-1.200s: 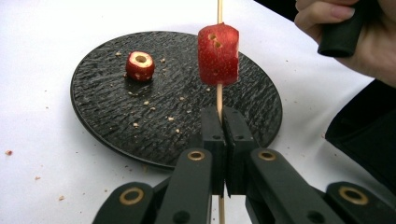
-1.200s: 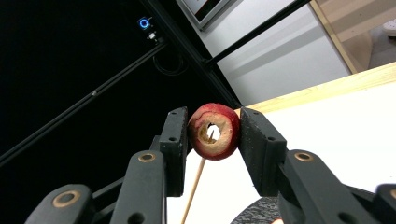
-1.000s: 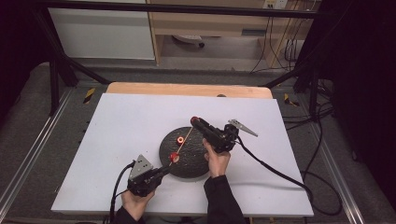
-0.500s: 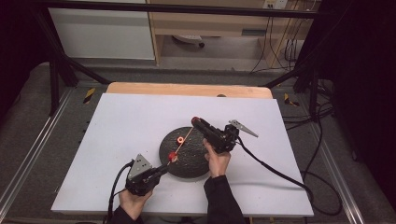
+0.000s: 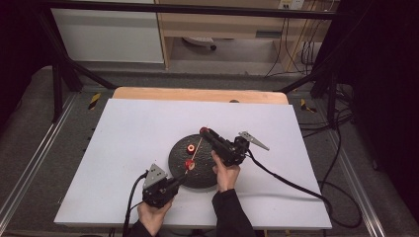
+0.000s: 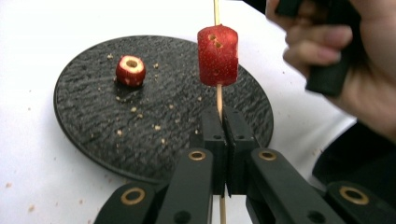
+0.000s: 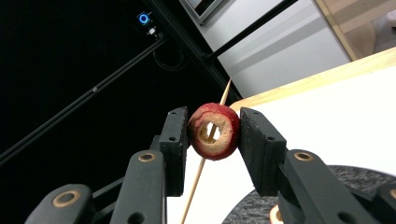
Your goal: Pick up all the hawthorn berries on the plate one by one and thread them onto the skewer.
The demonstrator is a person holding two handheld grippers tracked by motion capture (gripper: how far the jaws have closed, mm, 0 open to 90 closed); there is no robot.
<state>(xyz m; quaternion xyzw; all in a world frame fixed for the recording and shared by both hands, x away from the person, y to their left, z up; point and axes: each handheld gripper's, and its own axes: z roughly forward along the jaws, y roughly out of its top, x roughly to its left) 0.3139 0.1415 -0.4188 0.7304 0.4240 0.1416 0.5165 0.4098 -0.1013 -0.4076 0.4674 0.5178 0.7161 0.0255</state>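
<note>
A white table [image 5: 123, 148] is carrying a black plate [image 6: 93, 135] holding one red fruit ring [image 6: 130, 70]. Over it, the left gripper [image 6: 223, 122] is pinching a skewer [image 6: 219, 98] bearing a fruit piece [image 6: 217, 55]; the right gripper [image 7: 210, 135] is clamping another ring [image 7: 214, 131].

the right tool [image 7: 214, 133] clamps a cored red fruit ring [image 7: 214, 131] between its two black jaws, hole facing the camera. a thin wooden skewer [image 7: 201, 168] runs slantwise behind it. the white counter [image 7: 345, 116] and a dark plate's rim [image 7: 247, 207] lie below.

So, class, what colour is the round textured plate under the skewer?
Black, with pale crumbs scattered on it; the round textured plate shows best in the left gripper view.
</note>
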